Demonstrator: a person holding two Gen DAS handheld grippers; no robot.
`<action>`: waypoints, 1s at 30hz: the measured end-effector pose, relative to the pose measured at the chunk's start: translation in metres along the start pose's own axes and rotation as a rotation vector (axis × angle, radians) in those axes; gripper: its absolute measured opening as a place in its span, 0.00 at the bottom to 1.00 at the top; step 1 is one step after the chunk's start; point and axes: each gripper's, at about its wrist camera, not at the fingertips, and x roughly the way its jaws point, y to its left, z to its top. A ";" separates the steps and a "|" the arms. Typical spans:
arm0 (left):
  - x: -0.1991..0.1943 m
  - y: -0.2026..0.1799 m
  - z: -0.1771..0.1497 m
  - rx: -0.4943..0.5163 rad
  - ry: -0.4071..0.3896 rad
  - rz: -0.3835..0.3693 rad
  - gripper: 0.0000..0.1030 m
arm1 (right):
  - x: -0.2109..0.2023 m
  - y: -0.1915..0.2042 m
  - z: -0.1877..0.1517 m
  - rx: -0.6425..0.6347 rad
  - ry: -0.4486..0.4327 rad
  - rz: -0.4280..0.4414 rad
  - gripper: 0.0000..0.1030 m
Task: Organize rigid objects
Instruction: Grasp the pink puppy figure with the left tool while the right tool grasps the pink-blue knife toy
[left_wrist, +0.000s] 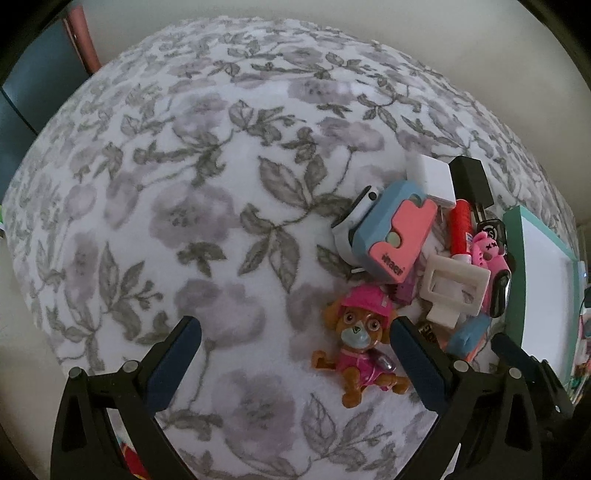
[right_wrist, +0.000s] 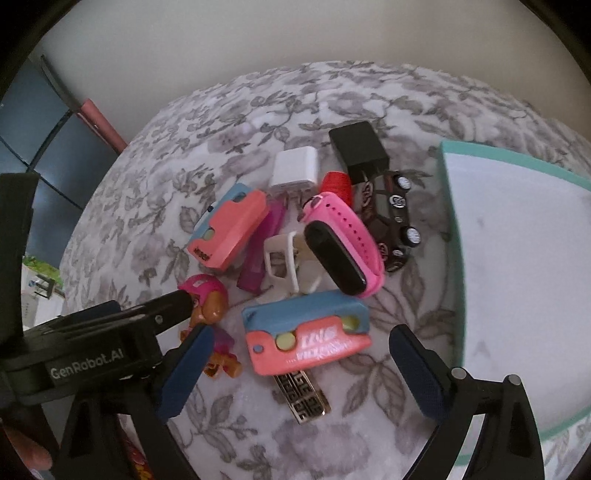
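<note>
Both grippers hang over a floral-patterned blanket (left_wrist: 207, 206) where a heap of small hard things lies beside a teal-rimmed white tray (right_wrist: 517, 258).

The left gripper (left_wrist: 295, 365) has its fingers spread wide and holds nothing; the puppy figure in a pink helmet (left_wrist: 360, 347) lies on the blanket between them, close to the right-hand finger (left_wrist: 421, 365).

The right gripper (right_wrist: 314, 373) is also spread wide and empty, above a blue-and-coral case (right_wrist: 306, 332) and a gold-patterned black bar (right_wrist: 303, 397) that pokes out from under it.

Farther back in the heap sit a second blue-and-coral case (right_wrist: 229, 227), a pink fitness band (right_wrist: 345, 243) with a black face, a white hair claw (right_wrist: 282, 258), a black toy car (right_wrist: 397, 218), a white charger (right_wrist: 295, 170), a black charger (right_wrist: 358, 149) and a red tube (right_wrist: 338, 184).
</note>
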 end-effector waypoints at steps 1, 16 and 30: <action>0.002 0.000 0.001 0.000 0.007 -0.007 0.98 | 0.001 0.000 0.000 -0.003 0.000 0.002 0.95; 0.022 -0.013 0.009 0.011 0.048 -0.059 0.96 | 0.024 -0.002 0.002 -0.043 0.036 -0.023 0.80; 0.035 -0.033 -0.004 0.066 0.070 -0.004 0.48 | 0.018 -0.004 -0.005 -0.078 0.034 -0.036 0.73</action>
